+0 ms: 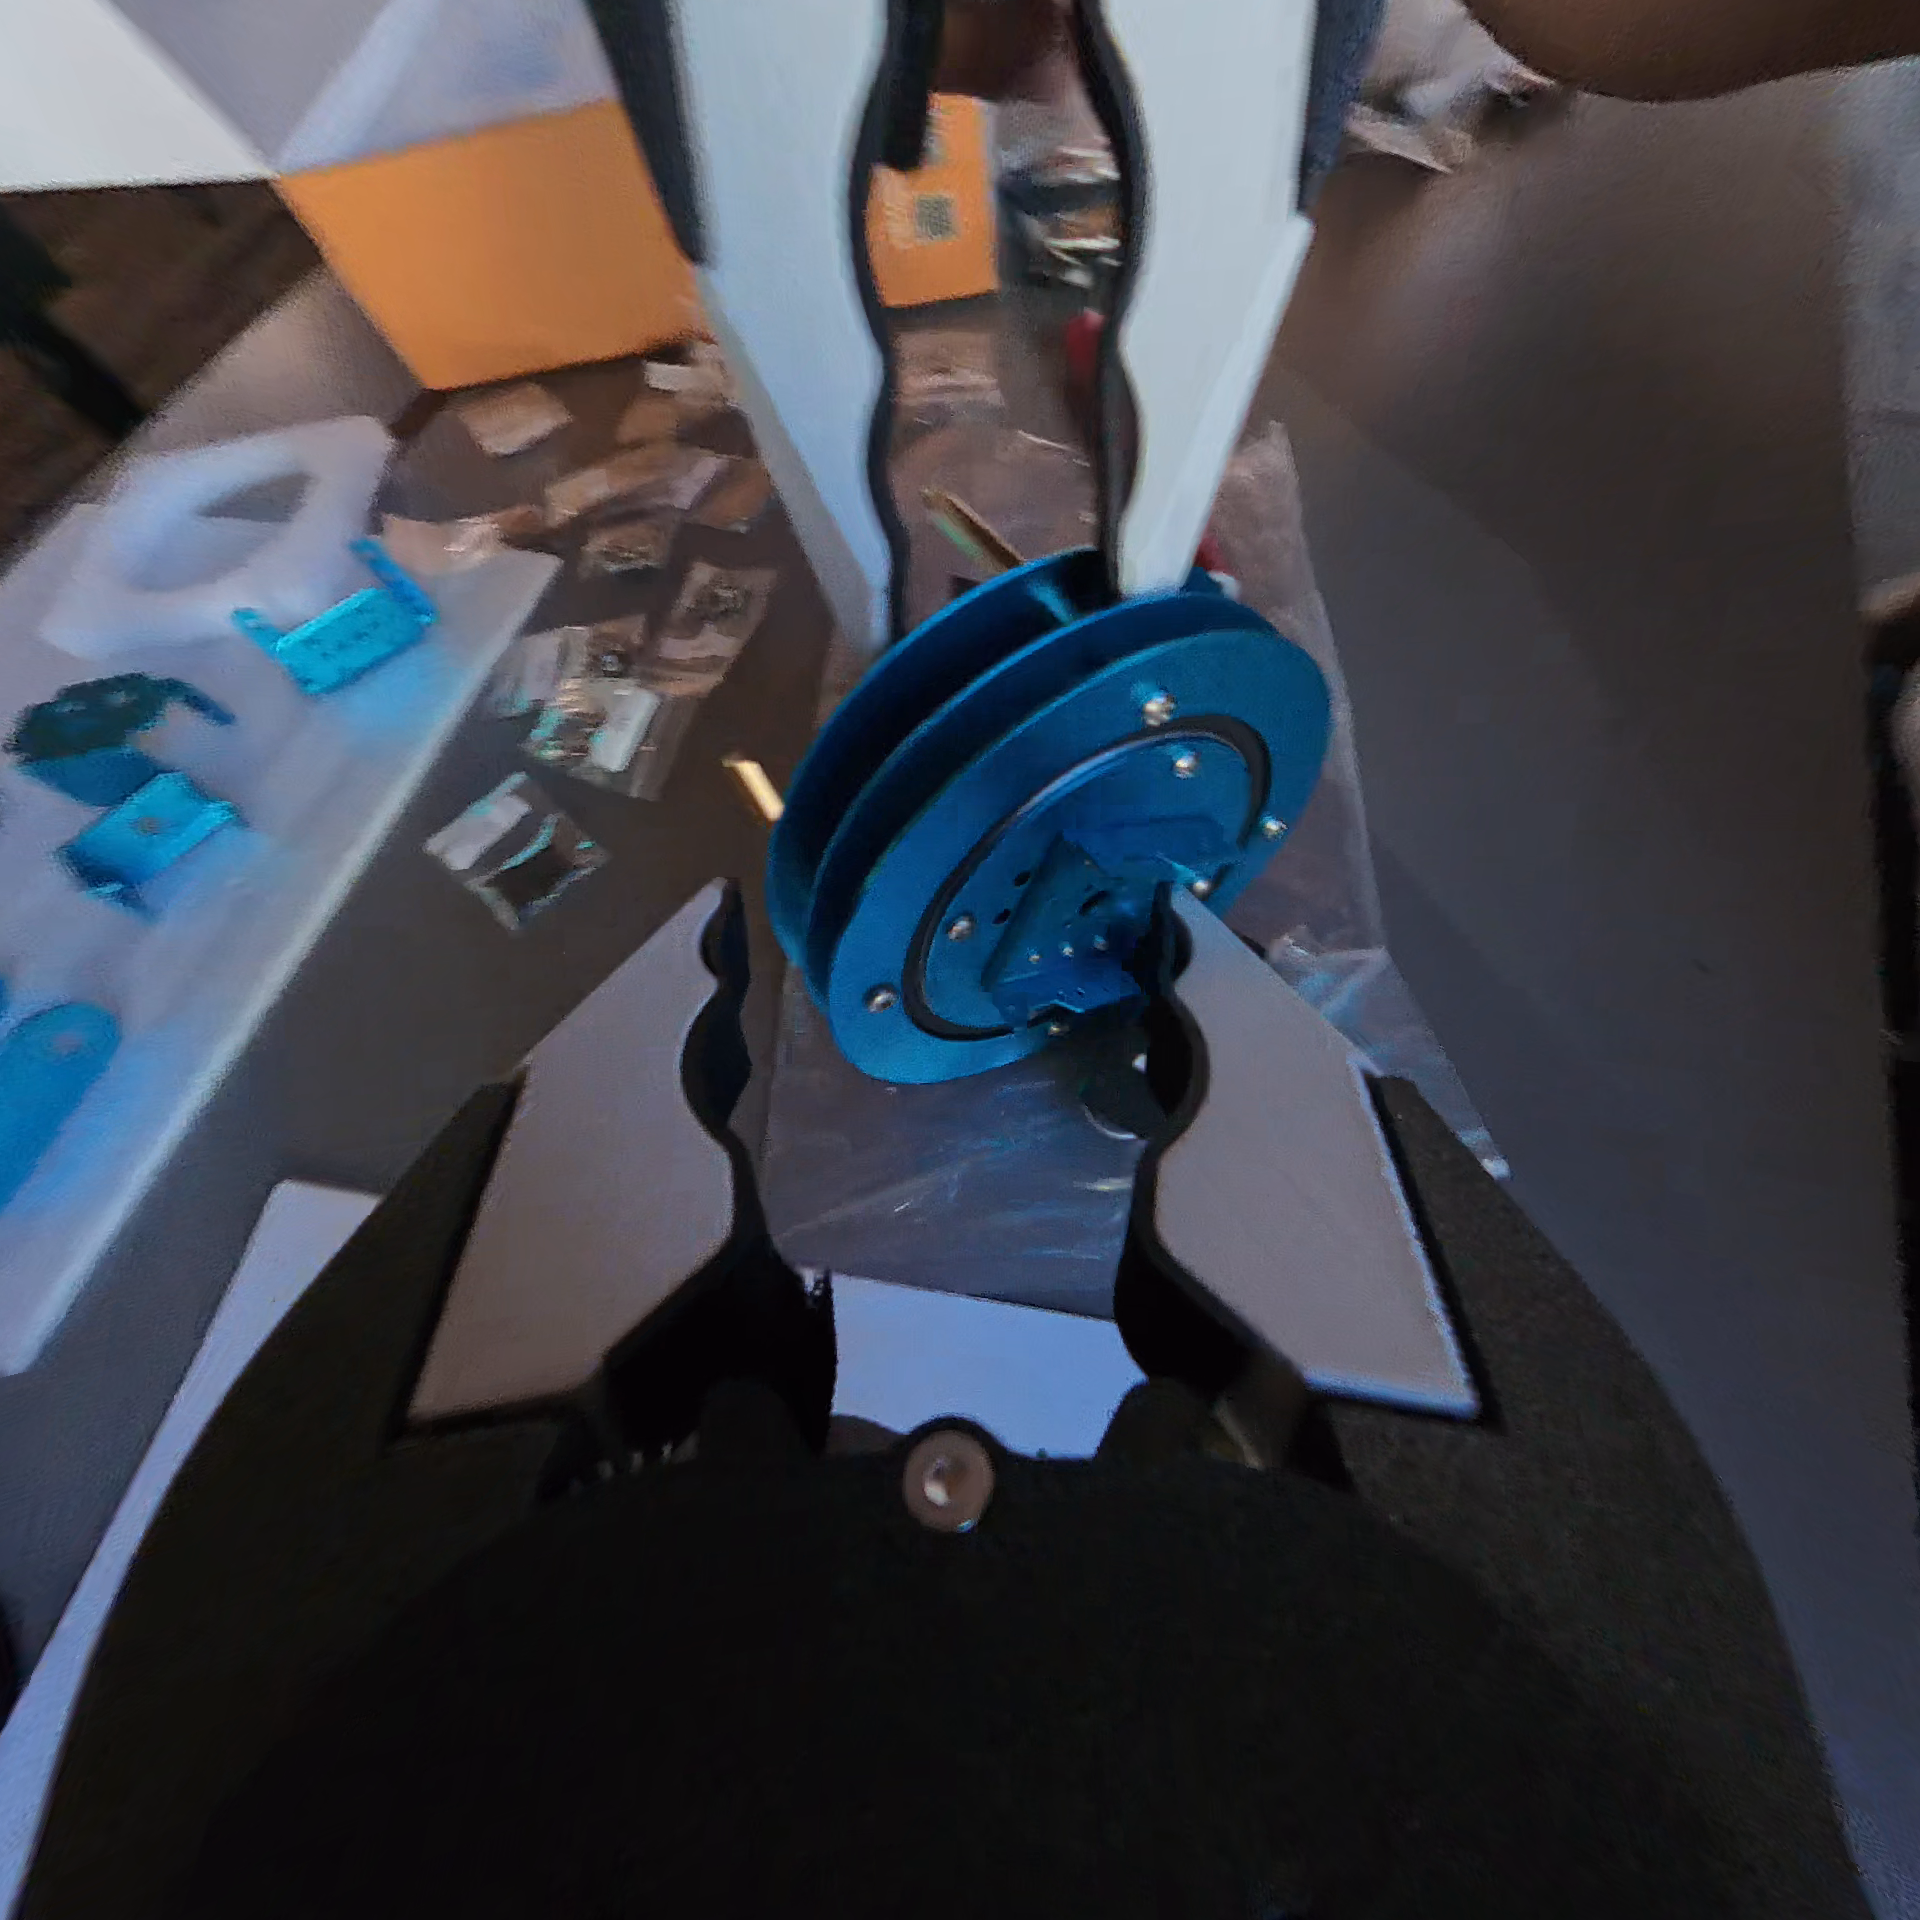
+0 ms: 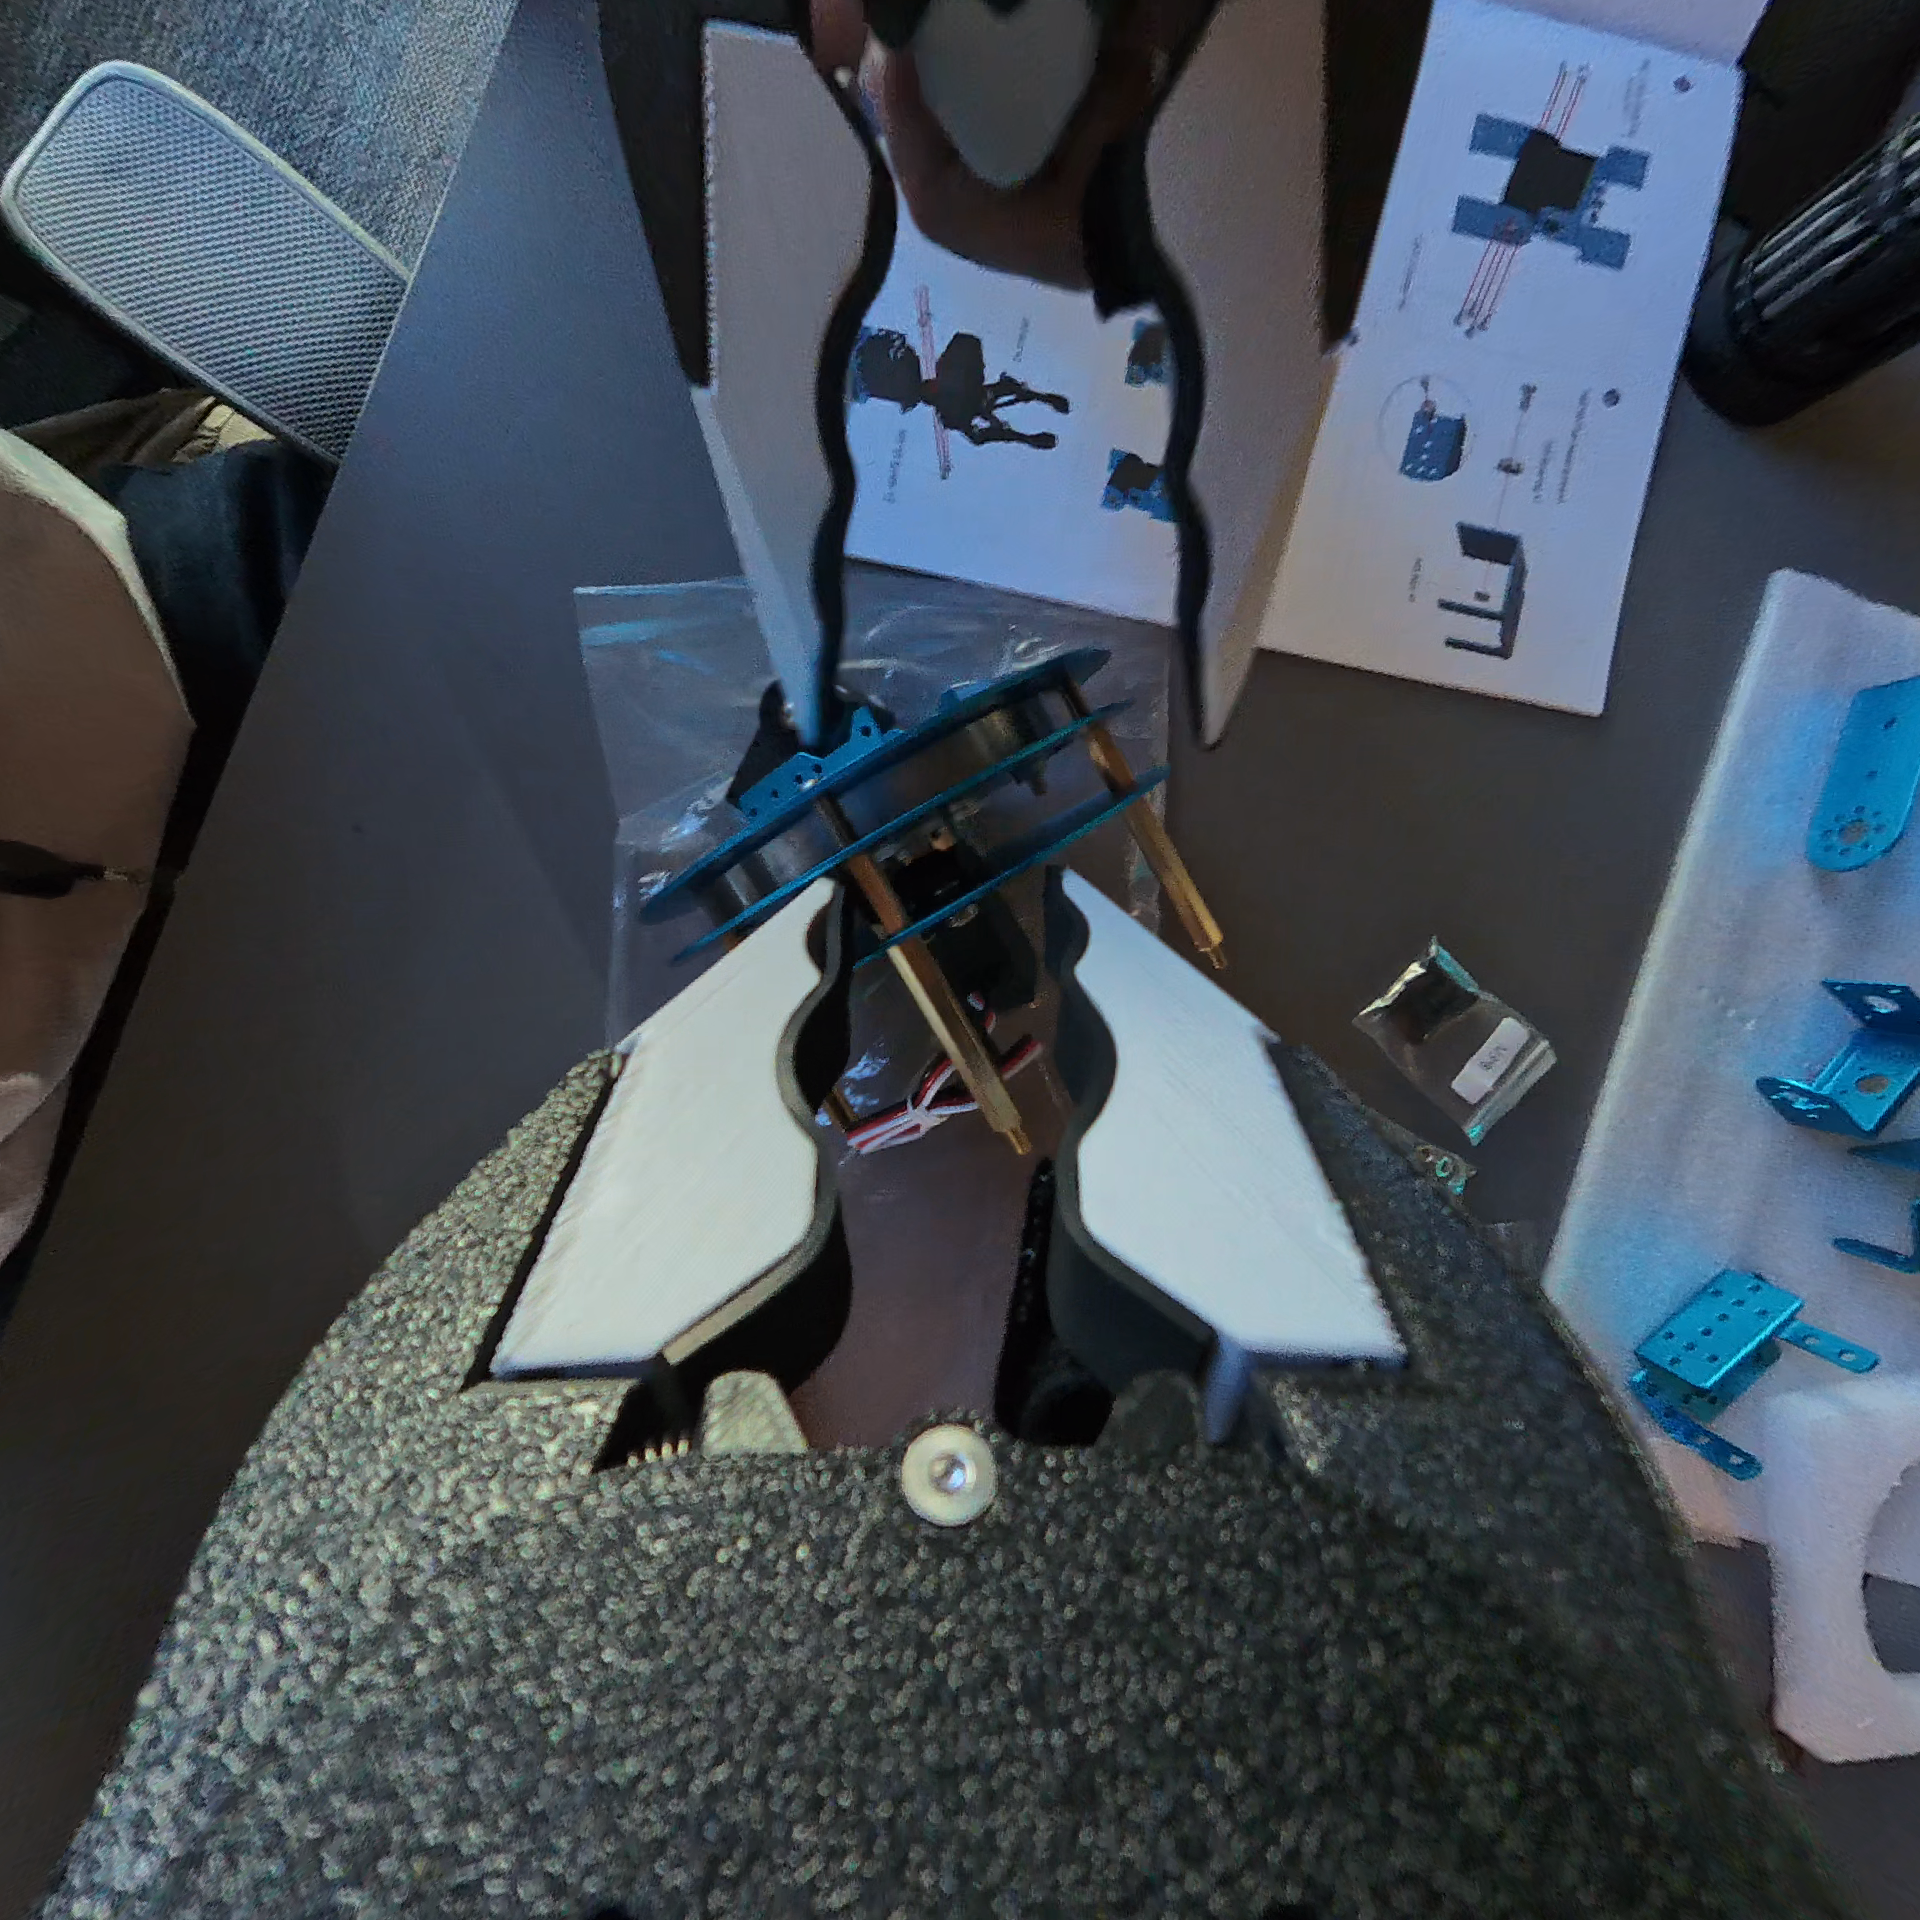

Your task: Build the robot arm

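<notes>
Both grippers open around blue disc assembly (image 2: pixel 883 800); printed instruction sheet (image 2: pixel 1455 416) behind.

Both grippers (image 1: pixel 945 914) (image 2: pixel 951 904) have white wedge fingers with wavy black pads, speckled black bodies, one silver screw (image 2: pixel 945 1488).

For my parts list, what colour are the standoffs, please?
Brass gold standoffs, clearest in the right wrist view.

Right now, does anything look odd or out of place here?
Yes: the blue disc stack hangs tilted in the air between both grippers, brass posts pointing down at a slant and its wires dangling loose. Parts on the foam lie in order.
</notes>
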### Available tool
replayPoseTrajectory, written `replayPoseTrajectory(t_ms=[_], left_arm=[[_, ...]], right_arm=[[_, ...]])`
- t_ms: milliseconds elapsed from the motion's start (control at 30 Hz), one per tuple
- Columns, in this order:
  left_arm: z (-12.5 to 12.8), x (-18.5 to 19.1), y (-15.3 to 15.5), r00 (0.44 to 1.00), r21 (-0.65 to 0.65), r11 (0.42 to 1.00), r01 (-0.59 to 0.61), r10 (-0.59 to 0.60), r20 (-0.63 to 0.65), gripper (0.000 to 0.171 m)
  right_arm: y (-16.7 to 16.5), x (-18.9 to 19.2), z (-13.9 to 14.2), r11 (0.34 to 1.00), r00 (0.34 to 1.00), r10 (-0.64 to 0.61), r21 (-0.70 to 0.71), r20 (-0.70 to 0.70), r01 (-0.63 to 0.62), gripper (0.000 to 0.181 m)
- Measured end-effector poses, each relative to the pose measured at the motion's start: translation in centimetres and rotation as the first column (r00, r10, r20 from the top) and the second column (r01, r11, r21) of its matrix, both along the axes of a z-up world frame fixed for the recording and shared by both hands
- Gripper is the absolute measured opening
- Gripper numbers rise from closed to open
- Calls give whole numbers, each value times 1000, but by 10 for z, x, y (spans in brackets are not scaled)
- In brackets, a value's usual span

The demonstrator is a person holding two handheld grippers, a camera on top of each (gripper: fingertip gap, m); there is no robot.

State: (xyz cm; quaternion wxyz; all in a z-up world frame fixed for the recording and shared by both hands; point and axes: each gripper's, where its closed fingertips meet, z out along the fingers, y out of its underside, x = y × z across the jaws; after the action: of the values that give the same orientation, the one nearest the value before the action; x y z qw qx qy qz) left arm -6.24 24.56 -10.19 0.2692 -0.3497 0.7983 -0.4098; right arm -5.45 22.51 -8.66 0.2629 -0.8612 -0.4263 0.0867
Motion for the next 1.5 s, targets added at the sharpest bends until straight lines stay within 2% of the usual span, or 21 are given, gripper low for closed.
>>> replayPoseTrajectory(t_ms=[100, 167, 233, 300, 367, 433, 467, 533, 567, 600, 633, 733, 833, 900, 967, 1067, 1300, 1500], left_arm=[[-4, 8, -1, 995, -38, 995, 96, -96, -8, 68], [-5, 12, 4, 994, -29, 994, 108, -108, 10, 55], [-5, 12, 8, 994, -41, 993, 110, -110, 4, 51], [-7, 12, 12, 995, -47, 994, 98, -98, 8, 51], [-11, 11, 17, 997, -55, 995, 81, -81, 2, 51], [-14, 10, 21, 997, -46, 996, 74, -74, -6, 50], [-15, 9, 22, 997, -44, 996, 76, -77, -10, 50], [-15, 7, 23, 996, -50, 995, 89, -90, -14, 50], [-15, 6, 23, 996, -53, 994, 91, -92, -19, 50], [-16, 6, 24, 996, -57, 995, 87, -89, -28, 50], [-17, 5, 27, 995, -52, 995, 87, -89, -38, 50], [-19, 6, 31, 995, -25, 995, 93, -94, -34, 42], [-20, 5, 20, 989, 12, 989, 145, -145, -26, 36], [-24, 5, 5, 980, 50, 980, 195, -193, -39, 33], [-34, 6, -9, 970, 99, 966, 237, -231, -74, 34], [-38, 12, -17, 969, 132, 961, 244, -239, -56, 34], [-15, 16, -23, 978, -87, 975, 205, -201, 56, 38], [-11, 3, -14, 978, -153, 967, 203, -194, 71, 45]], right_arm=[[6, 7, 3, 995, 998, -54, 90, 12, 52, 40], [8, 22, 13, 965, 987, -160, 213, 21, 152, 56], [-6, 31, 27, 910, 959, -275, 302, -71, 283, 57], [-28, 25, 34, 848, 900, -359, 316, -248, 425, 61], [-47, 7, 21, 814, 822, -410, 248, -394, 525, 65], [-45, -1, -8, 776, 780, -489, 213, -391, 593, 71], [-39, -4, -20, 771, 781, -499, 218, -376, 598, 73], [-22, -3, -32, 753, 789, -506, 268, -348, 601, 60], [-17, -9, -34, 769, 792, -486, 249, -370, 588, 56], [-14, -18, -33, 802, 795, -451, 206, -406, 560, 42], [-11, -17, -31, 808, 794, -452, 190, -407, 558, 42], [-14, -5, -26, 855, 858, -408, 199, -311, 479, 38], [-28, 13, -8, 909, 917, -294, 217, -270, 355, 35], [-40, 27, -2, 934, 911, -246, 169, -330, 314, 32], [-46, 39, -6, 944, 876, -251, 95, -412, 315, 31], [-53, 46, -9, 944, 844, -243, 85, -478, 320, 31], [-67, 49, -15, 918, 856, -251, 171, -452, 359, 32], [-67, 48, -15, 896, 869, -263, 228, -419, 381, 32]])
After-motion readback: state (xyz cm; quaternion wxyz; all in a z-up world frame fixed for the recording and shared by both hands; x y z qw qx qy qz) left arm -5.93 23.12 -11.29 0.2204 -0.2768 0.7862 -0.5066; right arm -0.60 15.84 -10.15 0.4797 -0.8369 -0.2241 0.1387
